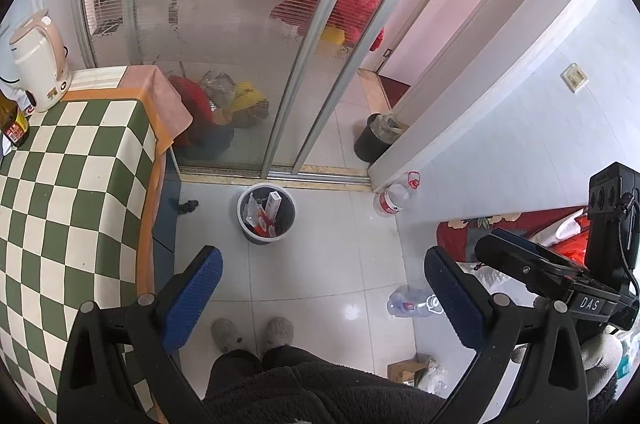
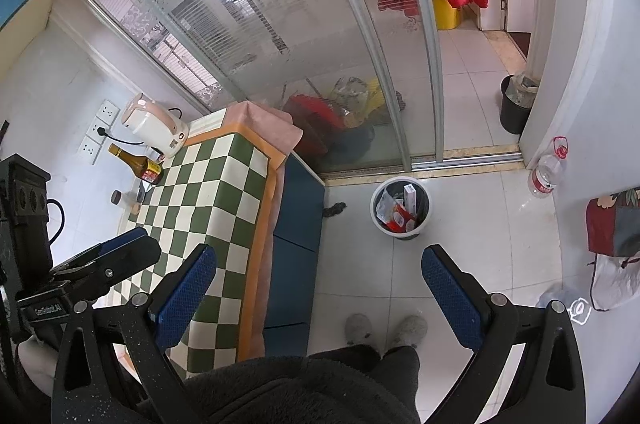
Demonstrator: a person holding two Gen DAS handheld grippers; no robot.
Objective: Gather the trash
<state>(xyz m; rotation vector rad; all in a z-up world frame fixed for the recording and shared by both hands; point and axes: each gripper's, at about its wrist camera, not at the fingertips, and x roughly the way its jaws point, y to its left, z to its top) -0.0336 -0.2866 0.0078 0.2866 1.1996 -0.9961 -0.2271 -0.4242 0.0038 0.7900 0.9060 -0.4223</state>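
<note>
A grey waste bin (image 1: 266, 214) (image 2: 400, 207) stands on the tiled floor near the sliding-door track, holding cartons and red wrappers. An empty clear plastic bottle (image 1: 412, 304) lies on the floor to the right, partly seen in the right wrist view as well (image 2: 564, 300). A small dark scrap (image 1: 188, 206) (image 2: 335, 209) lies by the blue cabinet. My left gripper (image 1: 324, 300) is open and empty, held high above the floor. My right gripper (image 2: 320, 298) is also open and empty. Each gripper's body shows at the other view's edge.
A table with a green checked cloth (image 1: 72, 207) (image 2: 208, 191) carries a kettle (image 1: 38, 59) and a brown bottle (image 2: 138, 163). A large water bottle (image 1: 394, 197) leans on the white wall. A black bin (image 1: 374, 137) stands past the glass doors. A person's slippered feet (image 1: 252, 334) are below.
</note>
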